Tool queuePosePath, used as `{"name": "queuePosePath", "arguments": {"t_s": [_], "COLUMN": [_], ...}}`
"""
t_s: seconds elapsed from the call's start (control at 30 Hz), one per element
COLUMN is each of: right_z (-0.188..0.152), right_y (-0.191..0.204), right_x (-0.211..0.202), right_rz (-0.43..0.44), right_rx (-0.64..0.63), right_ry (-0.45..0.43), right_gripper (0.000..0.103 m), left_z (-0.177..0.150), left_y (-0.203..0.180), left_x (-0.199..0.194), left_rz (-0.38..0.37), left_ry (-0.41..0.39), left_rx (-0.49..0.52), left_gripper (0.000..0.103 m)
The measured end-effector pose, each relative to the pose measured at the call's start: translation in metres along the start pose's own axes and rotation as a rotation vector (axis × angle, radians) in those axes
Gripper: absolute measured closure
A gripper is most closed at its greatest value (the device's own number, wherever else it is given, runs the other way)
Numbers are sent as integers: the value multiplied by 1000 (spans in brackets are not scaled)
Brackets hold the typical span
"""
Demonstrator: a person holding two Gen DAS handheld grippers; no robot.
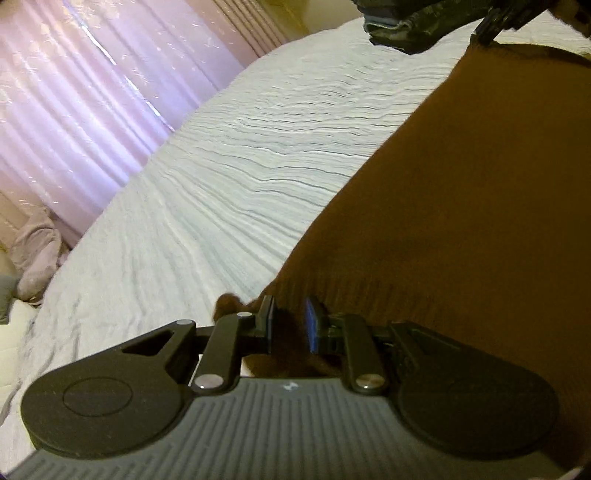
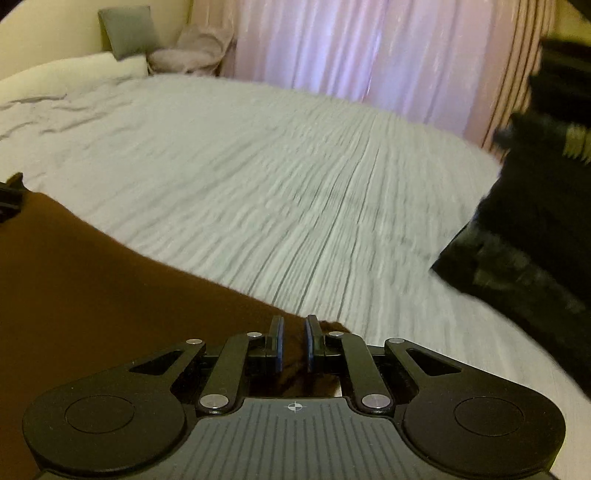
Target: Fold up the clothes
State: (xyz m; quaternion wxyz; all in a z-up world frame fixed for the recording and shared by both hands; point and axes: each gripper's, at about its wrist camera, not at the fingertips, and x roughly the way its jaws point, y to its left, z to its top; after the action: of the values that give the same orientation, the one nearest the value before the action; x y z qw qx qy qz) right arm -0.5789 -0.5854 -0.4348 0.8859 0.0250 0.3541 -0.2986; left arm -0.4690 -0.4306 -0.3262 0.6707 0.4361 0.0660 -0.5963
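A dark brown knit garment [image 1: 461, 206] stretches between both grippers above a white ribbed bedspread [image 1: 236, 173]. My left gripper [image 1: 291, 325] is shut on one ribbed corner of it, with cloth bunched between the pads. In the right wrist view the same brown garment [image 2: 81, 291] fills the lower left, and my right gripper [image 2: 293, 341] is shut on another corner. The far tip of the right gripper [image 1: 495, 26] shows at the top right of the left wrist view, and the left gripper [image 2: 11, 195] at the left edge of the right wrist view.
A pile of black clothes [image 2: 532, 221] lies on the bed's right side, also seen as dark clothes [image 1: 402, 26] at the top of the left view. Pink curtains [image 2: 351, 51] hang behind the bed. A grey cushion [image 2: 127, 31] and white pillows [image 2: 74, 70] sit at the head.
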Motion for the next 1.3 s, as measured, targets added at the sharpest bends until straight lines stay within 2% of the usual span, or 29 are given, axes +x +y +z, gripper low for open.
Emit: {"name": "queuePosePath", "arguments": {"t_s": [0.1, 0.17, 0.2, 0.23, 0.3, 0.43, 0.5, 0.63, 0.73, 0.87, 1.03, 1.17, 1.3], "right_z": [-9, -18, -26, -34, -50, -91, -108, -127, -132, -125, -114, -104, -101], "right_y": [2, 5, 7, 10, 19, 43, 58, 71, 67, 72, 116, 153, 175], "right_x": [-39, -70, -86, -99, -123, -158, -165, -147, -139, -168, -188, -182, -169], "right_rz": [4, 20, 23, 36, 74, 166, 183, 205, 185, 181, 190, 229, 249], "right_rx": [56, 117, 153, 180, 244, 393, 416, 438, 469, 419, 236, 101, 43], "right_ry": [-56, -103, -136, -171, -215, -246, -231, -153, -103, -157, -186, -200, -182], "right_gripper": [93, 60, 20, 15, 15, 15, 15, 15, 15, 15, 15, 15, 15], "left_z": [-5, -8, -10, -12, -16, -32, -36, -48, -54, -66, -95, -108, -113], "left_y": [-2, -3, -3, -9, -24, -68, -86, -112, -108, -96, -83, -81, -84], "left_x": [-23, -39, -46, -57, -77, -114, -116, -107, -116, -124, -138, -146, -148], "left_rz": [12, 20, 24, 18, 1, -57, -95, -117, -97, -48, 2, 16, 10], "left_ry": [-15, -25, -31, -39, -57, -83, -77, -44, -49, -35, 7, 25, 32], "left_rx": [-21, -36, -43, -49, -67, -93, -101, -98, -137, -187, -268, -295, -288], "left_gripper": [87, 87, 87, 86, 86, 85, 85, 86, 84, 80, 80, 79, 77]}}
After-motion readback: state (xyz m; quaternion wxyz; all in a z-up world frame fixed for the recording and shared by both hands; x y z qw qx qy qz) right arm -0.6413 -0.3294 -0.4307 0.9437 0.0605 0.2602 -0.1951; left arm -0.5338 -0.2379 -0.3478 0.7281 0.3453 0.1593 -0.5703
